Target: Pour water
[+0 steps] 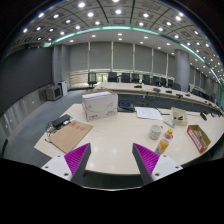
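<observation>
— Conference room, long and dim, ceiling lights in a curve overhead, chairs (128,77) ranked along the far desks. On the pale surface (120,140) nearer us, what do you make out?

— From where the tongs (111,162) hang, a white cardboard box (99,104) sits at about eleven o'clock, well beyond them. A brownish flat folder or mat (70,135) lies at ten o'clock. At one o'clock there's a small white cup (155,130), and just beside it, nearer us, a bottle with a yellow-orange body (165,141).

— So the bottle is what gets poured?

— I'd judge so, into that cup. Neither has been touched, as far as I can see: both stand upright on the surface, apart from the pink pads (77,160).

— And the tongs?

— Spread wide, nothing between them, hovering short of everything. By my reckoning the task hasn't begun: reach, grasp, tilt and set down all remain.

— Any writing?

— Dark print on the box's side, too small to read. The bottle's label I can't read either. A red-edged item (198,137) lies at two o'clock, unreadable too.
</observation>
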A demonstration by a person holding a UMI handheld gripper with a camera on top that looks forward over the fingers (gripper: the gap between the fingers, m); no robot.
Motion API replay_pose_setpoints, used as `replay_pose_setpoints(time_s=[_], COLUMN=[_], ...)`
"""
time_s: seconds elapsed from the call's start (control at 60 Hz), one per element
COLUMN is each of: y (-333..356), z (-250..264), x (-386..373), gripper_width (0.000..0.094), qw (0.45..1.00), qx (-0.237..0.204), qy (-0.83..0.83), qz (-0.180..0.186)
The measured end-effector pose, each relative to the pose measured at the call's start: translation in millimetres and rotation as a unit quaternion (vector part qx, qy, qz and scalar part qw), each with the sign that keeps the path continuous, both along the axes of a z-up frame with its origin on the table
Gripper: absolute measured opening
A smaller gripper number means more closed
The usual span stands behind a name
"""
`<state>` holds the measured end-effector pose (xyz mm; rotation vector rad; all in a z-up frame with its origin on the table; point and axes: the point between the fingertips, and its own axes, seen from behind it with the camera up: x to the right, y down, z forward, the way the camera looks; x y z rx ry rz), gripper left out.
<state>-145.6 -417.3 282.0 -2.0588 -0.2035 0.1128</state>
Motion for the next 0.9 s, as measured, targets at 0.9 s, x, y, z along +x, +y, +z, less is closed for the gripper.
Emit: replay_pose_setpoints(time_s=[0.9], y=[154], z=[-183], x=[258], gripper_width=[0.0857], qw=[0.991], qx=[0.023], qy=[-0.022], qz=[-0.128])
